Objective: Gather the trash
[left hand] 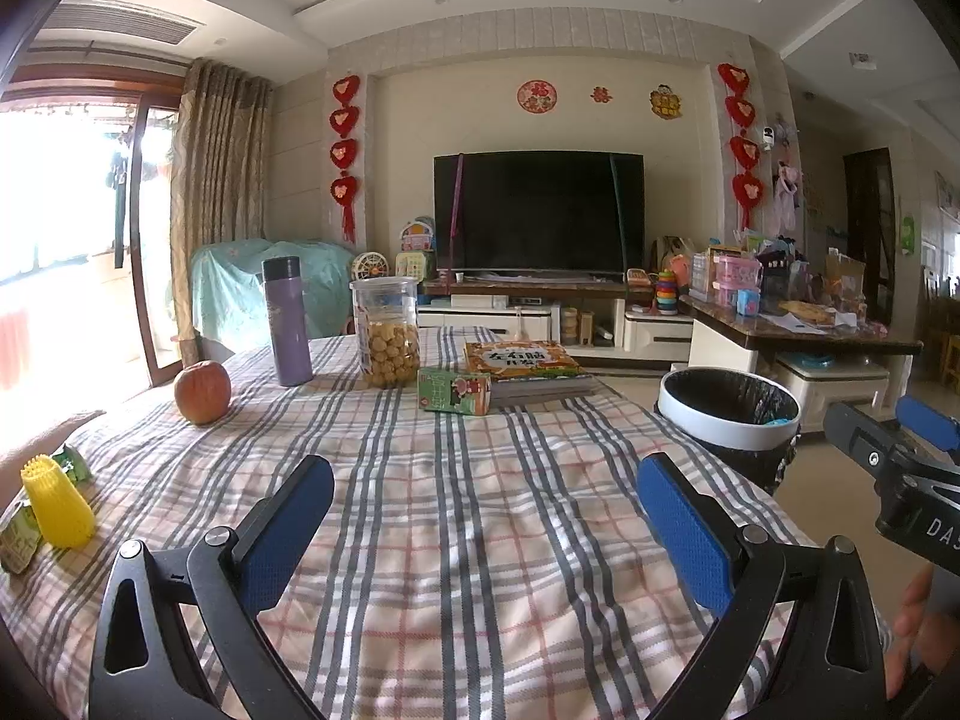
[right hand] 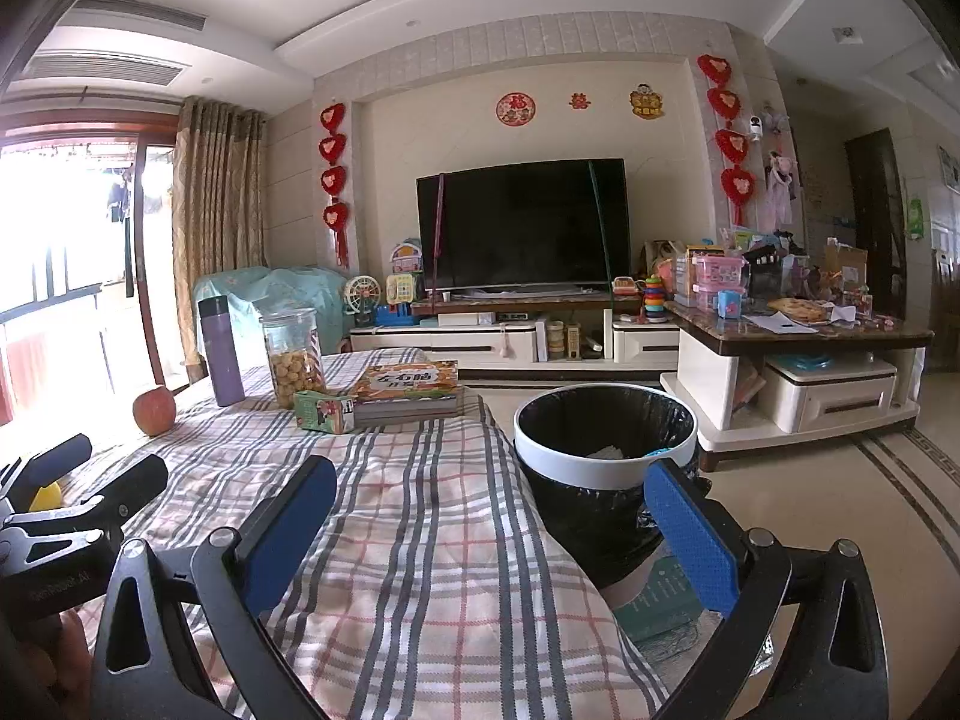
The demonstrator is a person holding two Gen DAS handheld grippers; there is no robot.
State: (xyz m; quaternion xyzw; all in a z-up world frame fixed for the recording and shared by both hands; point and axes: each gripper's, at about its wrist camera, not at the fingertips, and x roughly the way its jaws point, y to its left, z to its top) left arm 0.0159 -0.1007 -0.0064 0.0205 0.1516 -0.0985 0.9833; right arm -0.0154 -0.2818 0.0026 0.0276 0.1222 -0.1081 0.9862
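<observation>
Left wrist view: the left gripper (left hand: 486, 516) gapes wide and empty over the plaid table (left hand: 456, 570). The yellow foam sleeve (left hand: 57, 504) stands upright, narrow end up, among green wrappers (left hand: 75, 465) far left of the bin (left hand: 729, 414), nearer this gripper.

Right wrist view: the right gripper (right hand: 489, 531), equally wide and empty, hangs just before the bin (right hand: 606, 438); the sleeve (right hand: 45, 495) peeks out far left.

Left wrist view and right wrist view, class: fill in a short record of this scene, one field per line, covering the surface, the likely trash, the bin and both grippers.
surface: table with plaid cloth
likely trash: yellow foam net beside green wrappers, at the cloth's left edge
bin: trash bin, black liner, on the floor right of the table, some scraps inside
kept items: apple, purple flask, cookie jar, books
left gripper: open, holds nothing
right gripper: open, holds nothing
</observation>
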